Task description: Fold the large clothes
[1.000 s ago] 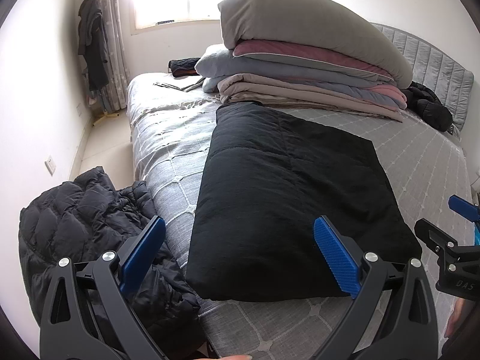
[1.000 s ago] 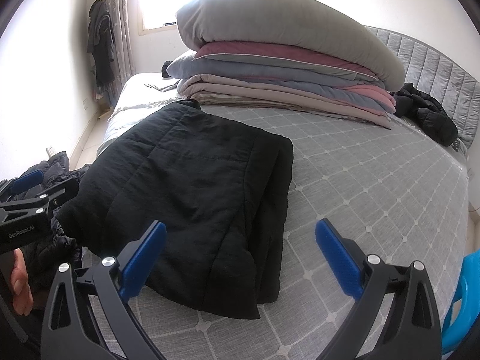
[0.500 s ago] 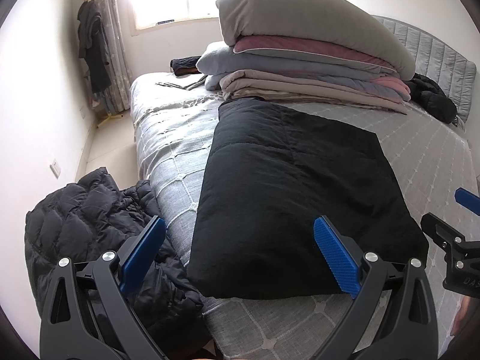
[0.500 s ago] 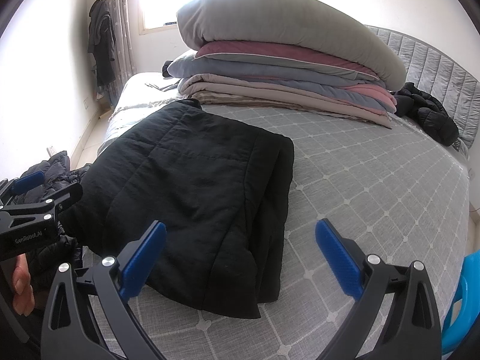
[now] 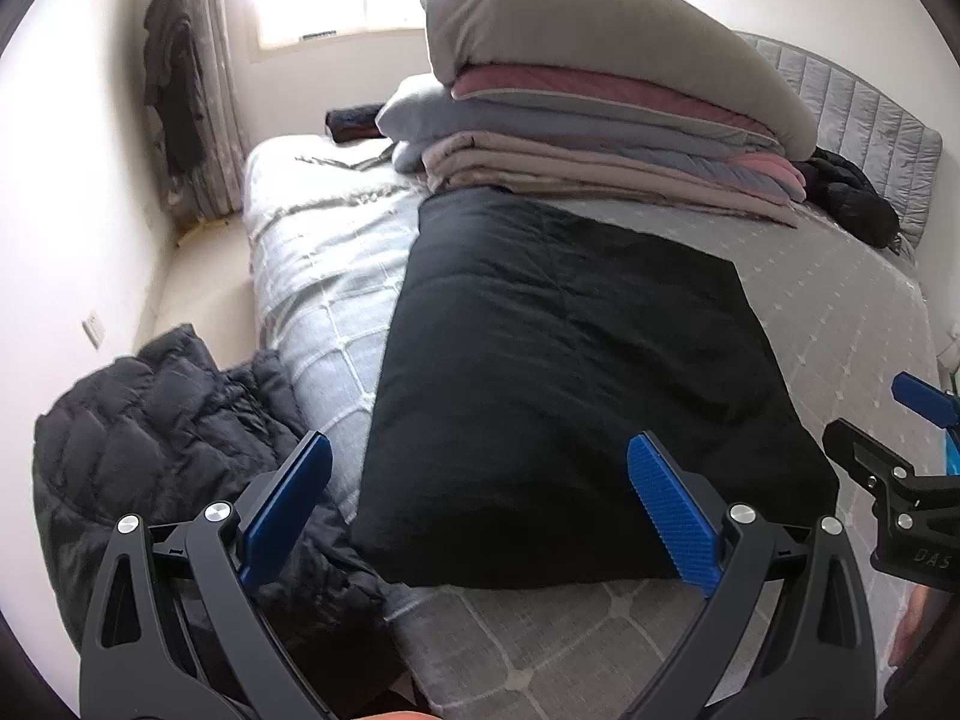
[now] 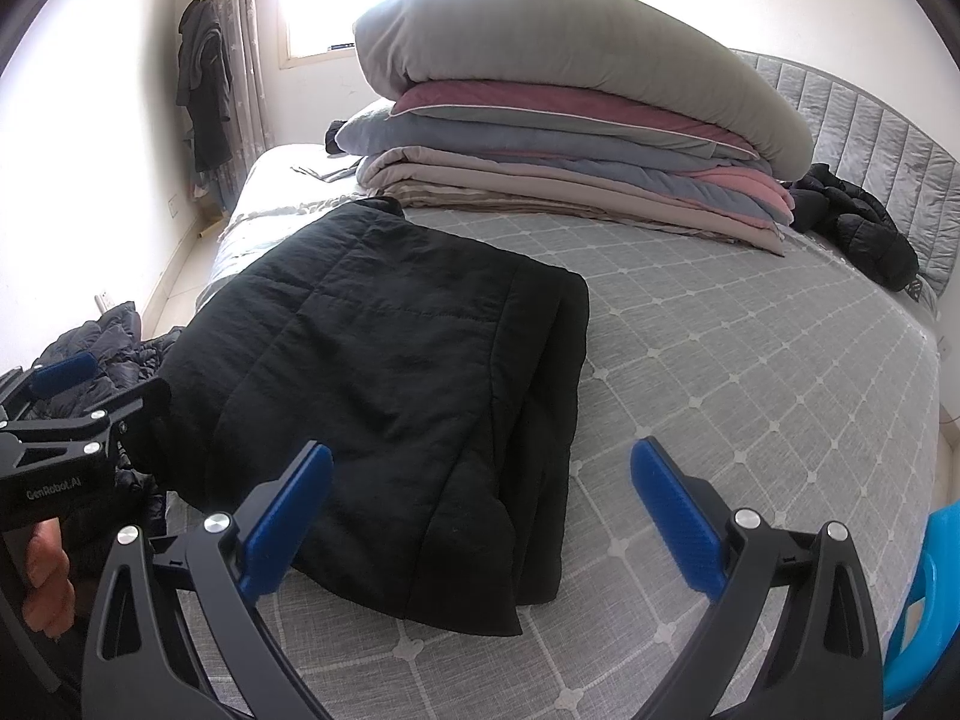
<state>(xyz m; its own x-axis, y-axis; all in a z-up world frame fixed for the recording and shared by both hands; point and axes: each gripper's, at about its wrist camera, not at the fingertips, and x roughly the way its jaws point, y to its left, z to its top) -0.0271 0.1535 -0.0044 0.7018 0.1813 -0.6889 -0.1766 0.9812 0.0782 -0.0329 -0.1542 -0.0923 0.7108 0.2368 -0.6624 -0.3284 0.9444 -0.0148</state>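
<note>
A black quilted garment (image 5: 570, 372) lies folded into a flat rectangle on the grey bed (image 5: 840, 312); it also shows in the right wrist view (image 6: 384, 384). My left gripper (image 5: 480, 510) is open and empty, held above the garment's near edge at the bed's corner. My right gripper (image 6: 480, 516) is open and empty, above the garment's near right corner. Each gripper shows at the edge of the other's view.
A dark puffer jacket (image 5: 168, 456) lies heaped off the bed's left side. A stack of folded quilts and a pillow (image 5: 600, 114) stands at the far end. Another dark jacket (image 6: 852, 228) lies by the headboard. A blue plastic stool (image 6: 918, 612) is at right.
Both grippers stay open and empty. The left wrist view has shifted slightly, raising and tilting over the garment. The garment has not moved.
</note>
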